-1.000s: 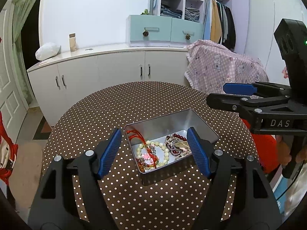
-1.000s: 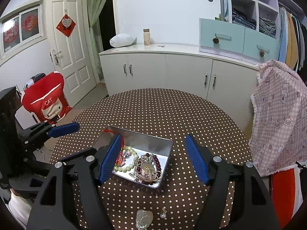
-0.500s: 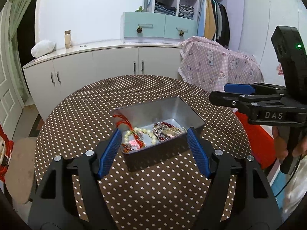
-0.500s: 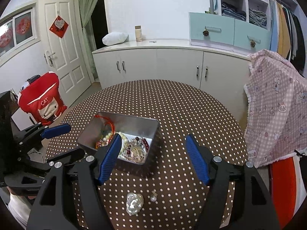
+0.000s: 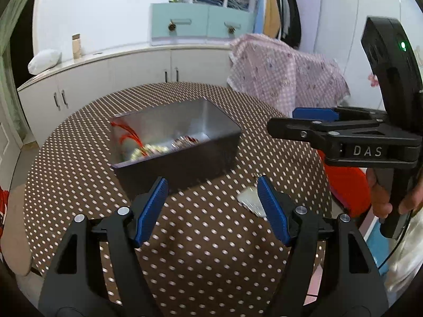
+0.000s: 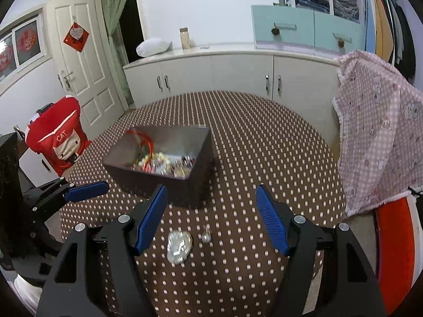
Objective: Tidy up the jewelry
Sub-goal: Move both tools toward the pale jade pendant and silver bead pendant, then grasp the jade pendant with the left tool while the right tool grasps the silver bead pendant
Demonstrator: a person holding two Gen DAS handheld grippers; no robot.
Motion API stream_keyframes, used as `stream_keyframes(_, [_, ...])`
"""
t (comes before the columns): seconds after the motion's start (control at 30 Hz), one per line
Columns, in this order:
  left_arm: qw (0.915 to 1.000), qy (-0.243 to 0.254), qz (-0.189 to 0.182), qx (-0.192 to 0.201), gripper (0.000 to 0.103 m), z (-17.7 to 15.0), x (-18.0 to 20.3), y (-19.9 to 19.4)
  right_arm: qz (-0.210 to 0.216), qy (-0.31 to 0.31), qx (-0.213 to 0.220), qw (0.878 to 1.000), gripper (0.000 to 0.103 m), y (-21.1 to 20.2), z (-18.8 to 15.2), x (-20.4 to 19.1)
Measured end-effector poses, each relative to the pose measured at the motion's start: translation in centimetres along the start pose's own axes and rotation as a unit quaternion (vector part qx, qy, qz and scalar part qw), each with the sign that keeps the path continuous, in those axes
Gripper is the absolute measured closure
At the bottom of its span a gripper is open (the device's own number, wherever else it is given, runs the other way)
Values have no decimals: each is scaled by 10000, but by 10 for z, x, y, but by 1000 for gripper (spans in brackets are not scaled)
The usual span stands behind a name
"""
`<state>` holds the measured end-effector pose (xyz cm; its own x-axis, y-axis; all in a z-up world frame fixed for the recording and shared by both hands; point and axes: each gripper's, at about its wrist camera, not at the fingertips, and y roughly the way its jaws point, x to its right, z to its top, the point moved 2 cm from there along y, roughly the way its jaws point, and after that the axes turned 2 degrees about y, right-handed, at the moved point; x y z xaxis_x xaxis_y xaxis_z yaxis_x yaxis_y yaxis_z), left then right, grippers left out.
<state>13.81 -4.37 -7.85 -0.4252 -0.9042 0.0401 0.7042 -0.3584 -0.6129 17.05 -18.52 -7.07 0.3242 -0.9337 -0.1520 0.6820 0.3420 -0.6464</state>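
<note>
We hold the right gripper (image 6: 211, 218) and left gripper (image 5: 212, 210) wide open, empty. The small pendant (image 6: 179, 247) lies loose between the right fingers: light, slippery; pinch its edges. The tin (image 6: 199, 152) sits ahead.

1. The tablecloth (image 6: 264, 142) is brown with white polka dots.
2. The tin (image 6: 195, 182), near the table's far-left edge, is silver-grey; its jewelry (image 6: 158, 158) shows red cord and pale cream beads.
3. Both grippers' pads (image 6: 152, 218) are blue on black frames.
4. The draped cloth (image 6: 380, 132) is pink check.
</note>
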Motion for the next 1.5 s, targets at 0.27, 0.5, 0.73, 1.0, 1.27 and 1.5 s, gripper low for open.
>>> stream_keyframes(0.27, [9993,123,-201,-287,33,-14,23,14,-72,205,-178,9996,37,1,-20,11])
stream_keyframes(0.5, [9974,325,-328,-549,33,-21,42,30,-95,373,-289,9988,37,3,-40,20])
stream_keyframes(0.73, [9965,410,-312,-652,33,-24,52,45,-149,468,-405,9980,37,7,-52,26])
stream_keyframes(1.0, [9946,642,-212,-788,66,-23,57,56,-142,486,-376,9980,37,8,-58,25])
stream_keyframes(1.27, [9949,715,-138,-702,77,-26,56,53,-151,416,-382,9983,37,11,-65,20])
stream_keyframes(1.5, [9968,446,-41,-665,77,-28,39,48,-146,210,-283,9993,37,9,-62,14])
